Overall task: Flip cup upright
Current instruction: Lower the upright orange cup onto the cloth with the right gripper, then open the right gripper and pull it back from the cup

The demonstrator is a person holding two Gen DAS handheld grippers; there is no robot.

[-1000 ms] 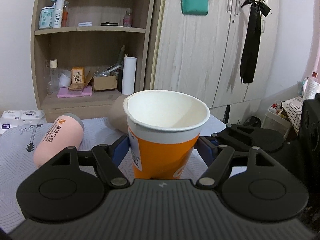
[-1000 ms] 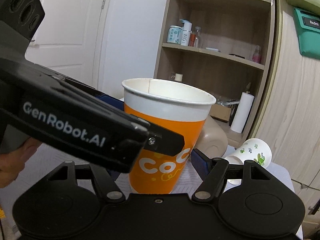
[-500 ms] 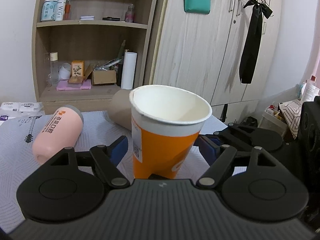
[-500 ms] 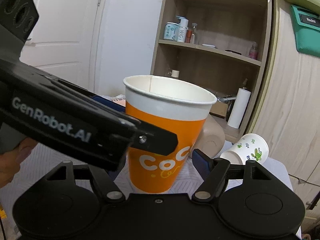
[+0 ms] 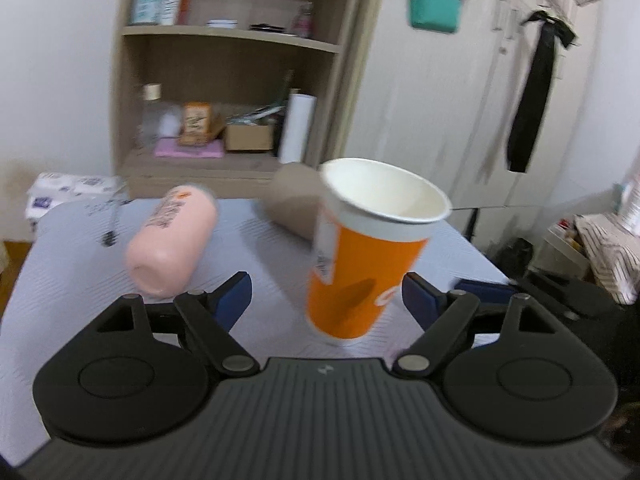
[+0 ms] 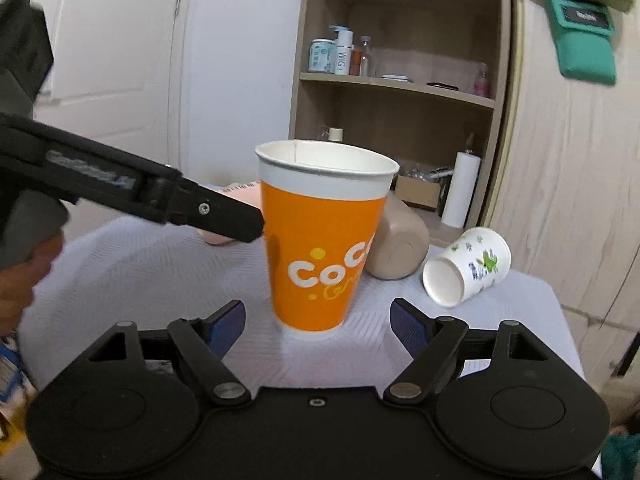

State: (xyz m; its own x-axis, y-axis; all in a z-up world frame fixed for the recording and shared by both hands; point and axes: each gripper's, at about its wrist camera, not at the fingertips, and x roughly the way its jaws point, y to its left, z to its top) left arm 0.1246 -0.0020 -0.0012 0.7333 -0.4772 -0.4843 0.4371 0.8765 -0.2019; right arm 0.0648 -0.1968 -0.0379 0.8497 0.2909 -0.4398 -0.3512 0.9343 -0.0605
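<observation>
Claws spread either side of an orange cup set upright on the table.

Left claw (image 5: 326, 300) and right claw (image 6: 318, 320) are both held wide open, nothing pinched, a clear gap seen between each blue pad and the orange cup (image 6: 322, 240); no contact can be made out. The cup is stood on its base on the table (image 6: 132, 264), mouth up, between the fingers of each claw, so the flip is judged done and the wide spread is read as a release. In the blurred left view the cup looks tilted; whether it truly leans cannot be told. Beyond it, a pink cup (image 5: 172, 240), a brown cup (image 6: 396, 248) and a white cup (image 6: 468, 266) are lying on their sides, well apart from both claws.
</observation>
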